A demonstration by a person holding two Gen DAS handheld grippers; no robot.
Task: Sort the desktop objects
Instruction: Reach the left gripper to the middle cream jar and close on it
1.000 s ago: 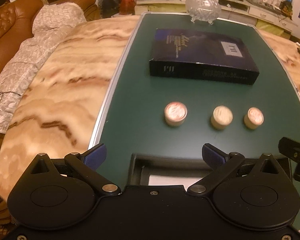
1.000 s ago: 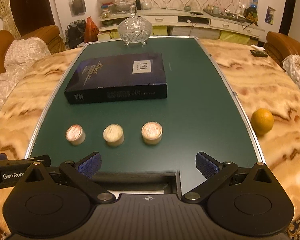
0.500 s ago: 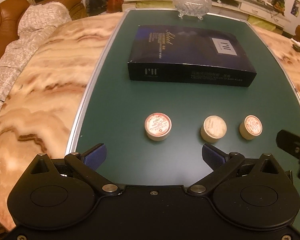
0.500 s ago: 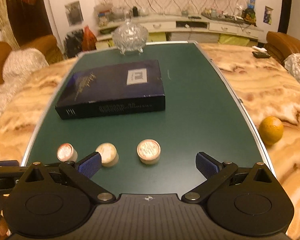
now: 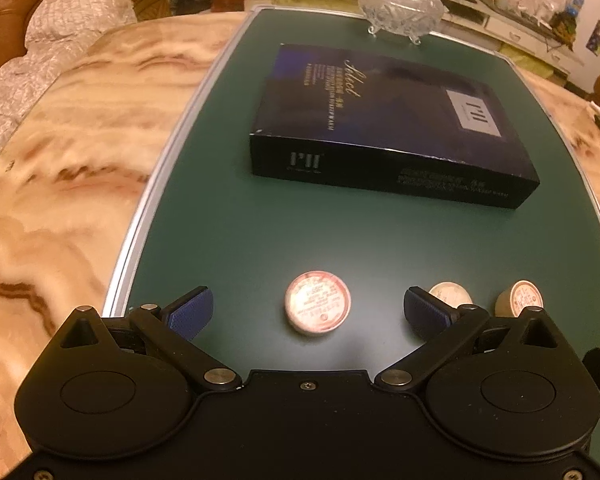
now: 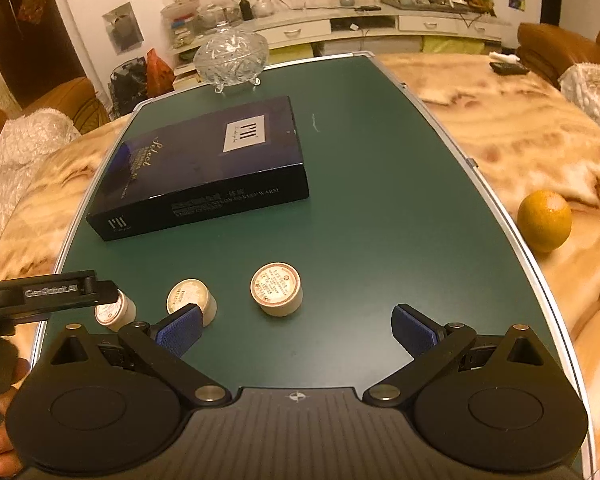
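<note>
Room: living room in warm, dim light, with brown sofas and a long low cabinet behind your marble-patterned counter (image 6: pixel 500 128), which carries a green mat (image 6: pixel 380 184).
Mat contents: three small round jars in a row near you, a dark blue box (image 5: pixel 380 120) lying flat behind them, and a lidded crystal bowl (image 6: pixel 231 54) at the far end.
Off the mat: an orange (image 6: pixel 544 220) sits on the marble to your right, and a dark remote-like object, too small to be sure of, lies further back.
Left gripper (image 5: pixel 308 312): your fingers are spread wide and hold nothing; the left jar (image 5: pixel 318 302) sits between them, touching neither pad.
Right gripper (image 6: pixel 296 326): also spread wide and empty; the right jar (image 6: pixel 277 288) stands just ahead of the gap, slightly toward your left finger.
Middle jar (image 6: pixel 191 300): it stands just beyond the tip of your right gripper's left finger; whether they touch cannot be told.
Step in hand: this looks like the approach for a first pick, each gripper lined up on an outer jar, with nothing gripped yet.
Next move: lower and ease forward until the pads flank the jar's wall, then squeeze evenly.
Watch for: the jars stand near each other, so keep your inner fingers from nudging the middle one.
</note>
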